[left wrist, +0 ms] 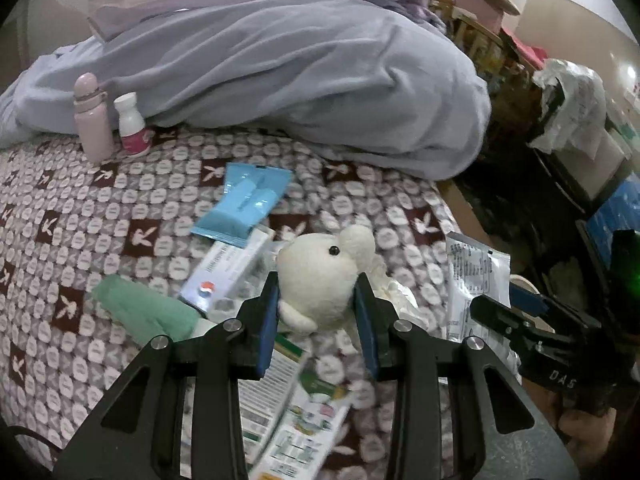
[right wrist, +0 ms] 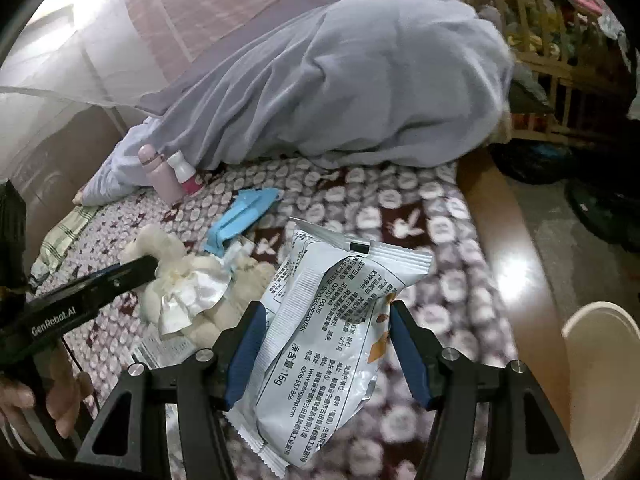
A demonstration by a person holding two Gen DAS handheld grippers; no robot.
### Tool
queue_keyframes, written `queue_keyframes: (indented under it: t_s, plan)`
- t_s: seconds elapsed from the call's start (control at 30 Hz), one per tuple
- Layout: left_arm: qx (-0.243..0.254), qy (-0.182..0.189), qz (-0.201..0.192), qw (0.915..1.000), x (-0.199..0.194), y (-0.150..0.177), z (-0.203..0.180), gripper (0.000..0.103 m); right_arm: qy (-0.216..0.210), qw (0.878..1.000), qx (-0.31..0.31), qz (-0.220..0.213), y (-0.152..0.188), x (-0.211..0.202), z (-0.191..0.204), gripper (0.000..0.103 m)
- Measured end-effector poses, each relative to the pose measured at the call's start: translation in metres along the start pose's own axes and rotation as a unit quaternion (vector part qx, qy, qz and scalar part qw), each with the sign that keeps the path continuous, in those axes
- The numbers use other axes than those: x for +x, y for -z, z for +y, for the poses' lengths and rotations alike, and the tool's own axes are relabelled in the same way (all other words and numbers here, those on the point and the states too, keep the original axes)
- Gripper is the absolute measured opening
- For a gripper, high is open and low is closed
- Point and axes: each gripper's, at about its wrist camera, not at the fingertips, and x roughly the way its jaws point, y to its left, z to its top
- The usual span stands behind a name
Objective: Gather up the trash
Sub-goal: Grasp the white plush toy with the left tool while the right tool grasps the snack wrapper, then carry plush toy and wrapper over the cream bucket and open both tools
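The right gripper (right wrist: 324,344) holds a silver snack wrapper (right wrist: 332,320) lifted above the bed (right wrist: 440,216). Its blue pads sit on either side of the wrapper's middle, at a medium width; the left pad presses the film, while contact on the right pad is harder to see. The wrapper looks very light, thin and crinkly, with a slick foil surface. It is likely to slip or fold if pinched at an edge, so a hold across the puffed middle, as here, seems the safest; the crimped ends are flatter and would also give a firm bite.

The left gripper (left wrist: 318,300) is closed narrowly on a white plush toy (left wrist: 320,280), its pads squeezing the toy's soft head from both sides. The plush is light and squashy and gives under the grip, so it should not slip, though it hardly looks like trash.

More flat packaging lies on the bed: a blue packet (left wrist: 244,208), a white box (left wrist: 228,272) and a green-printed carton (left wrist: 296,412). These are stiff-edged or thin and lie flat on the soft cover, so taking them by a raised edge seems easiest. A round pale bin rim (right wrist: 600,360) shows beside the bed.
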Motion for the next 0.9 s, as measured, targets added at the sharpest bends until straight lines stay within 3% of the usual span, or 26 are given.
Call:
queue_keyframes:
  t_s: [0.9]
  plan:
    - [0.085, 0.058, 0.015, 0.9946, 0.010, 0.014, -0.126, 0.033, 0.080, 0.995, 0.053, -0.020, 0.049, -0.084, -0.101, 0.061]
